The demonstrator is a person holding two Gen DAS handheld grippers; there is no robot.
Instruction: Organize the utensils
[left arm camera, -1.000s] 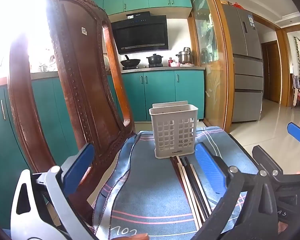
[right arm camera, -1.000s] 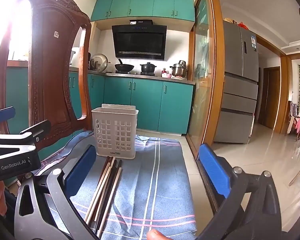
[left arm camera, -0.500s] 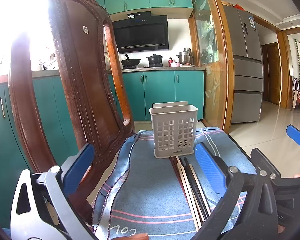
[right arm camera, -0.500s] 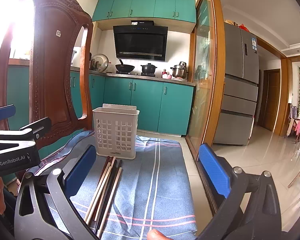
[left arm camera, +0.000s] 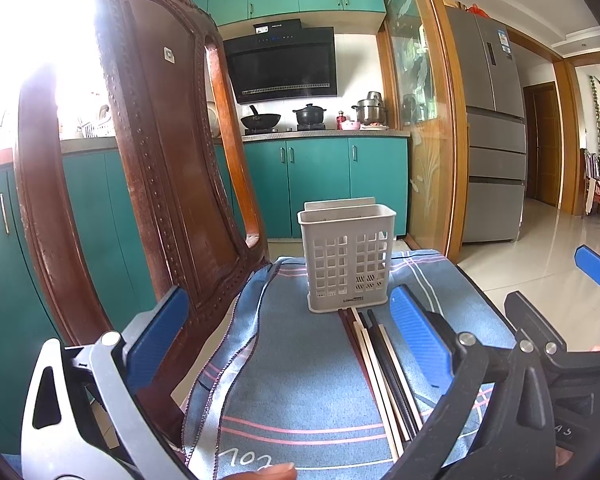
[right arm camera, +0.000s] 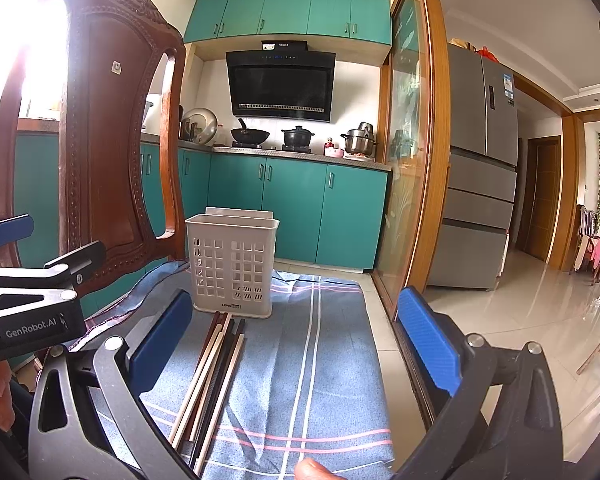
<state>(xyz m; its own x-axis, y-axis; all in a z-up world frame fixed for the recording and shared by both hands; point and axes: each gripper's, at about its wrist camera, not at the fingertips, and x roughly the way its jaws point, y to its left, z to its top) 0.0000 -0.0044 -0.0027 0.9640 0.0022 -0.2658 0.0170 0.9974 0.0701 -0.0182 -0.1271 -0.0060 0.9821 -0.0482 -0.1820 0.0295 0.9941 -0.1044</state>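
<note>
A white perforated utensil holder (left arm camera: 347, 264) stands upright at the far end of a blue striped cloth (left arm camera: 300, 360); it also shows in the right wrist view (right arm camera: 233, 266). Several chopsticks (left arm camera: 380, 368), dark and pale, lie side by side on the cloth just in front of it, also in the right wrist view (right arm camera: 212, 368). My left gripper (left arm camera: 288, 344) is open and empty, held above the near end of the cloth. My right gripper (right arm camera: 292, 344) is open and empty, beside the left one, which shows at the left edge (right arm camera: 32, 312).
A carved wooden chair back (left arm camera: 148, 184) rises close on the left of the cloth, also in the right wrist view (right arm camera: 112, 152). A wood-framed glass door (right arm camera: 412, 160) and tiled floor (right arm camera: 520, 312) lie to the right. Teal kitchen cabinets (left arm camera: 320, 188) stand behind.
Both grippers have shifted very slightly; the view barely drifts. Both stay open, and the holder and chopsticks have not moved.
</note>
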